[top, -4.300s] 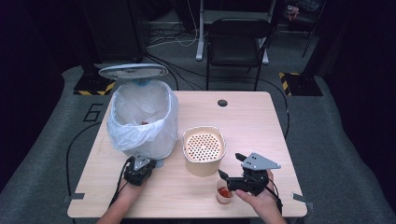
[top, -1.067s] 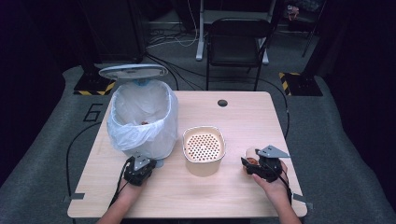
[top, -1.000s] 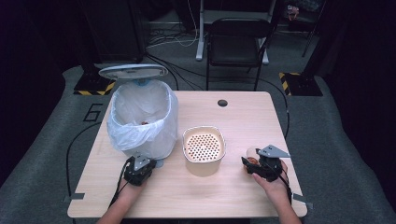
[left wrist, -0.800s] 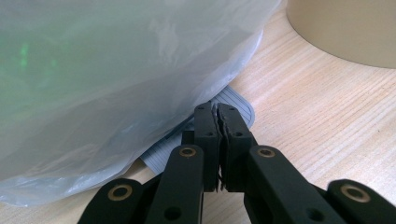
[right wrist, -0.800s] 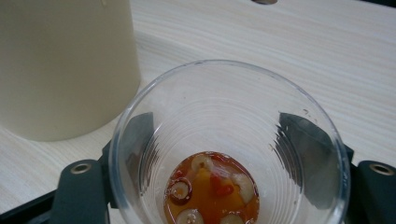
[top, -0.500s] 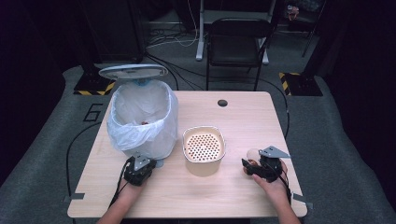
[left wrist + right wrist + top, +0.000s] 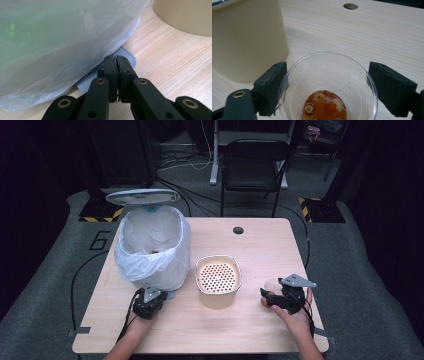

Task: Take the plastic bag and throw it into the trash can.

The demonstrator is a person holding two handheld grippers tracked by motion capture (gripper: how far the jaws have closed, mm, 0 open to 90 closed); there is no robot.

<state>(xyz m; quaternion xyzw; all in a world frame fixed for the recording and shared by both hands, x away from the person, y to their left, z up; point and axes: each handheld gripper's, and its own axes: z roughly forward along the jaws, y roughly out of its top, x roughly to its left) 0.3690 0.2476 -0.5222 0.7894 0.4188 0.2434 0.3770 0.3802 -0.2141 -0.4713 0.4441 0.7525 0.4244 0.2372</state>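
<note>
We straddle the plastic cup (image 7: 327,86) of orange leftovers on the counter (image 7: 260,240), right gripper (image 7: 335,86) jaws wide around it, left gripper (image 7: 117,65) jaws together. Next, we judge: close and lift toward the strainer bowl (image 7: 218,279).

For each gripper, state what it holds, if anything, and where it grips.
The right gripper brackets the plastic cup near its rim; contact cannot be told. The left gripper is shut, empty.

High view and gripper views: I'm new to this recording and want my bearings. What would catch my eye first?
The white-bagged trash bin with its lid up, at the table's far left, stands out first. The left gripper, jaws shut, rests on the bin's grey pedal. The right gripper straddles a clear plastic cup holding reddish leftovers, beside a beige perforated-top container at the centre.
</note>
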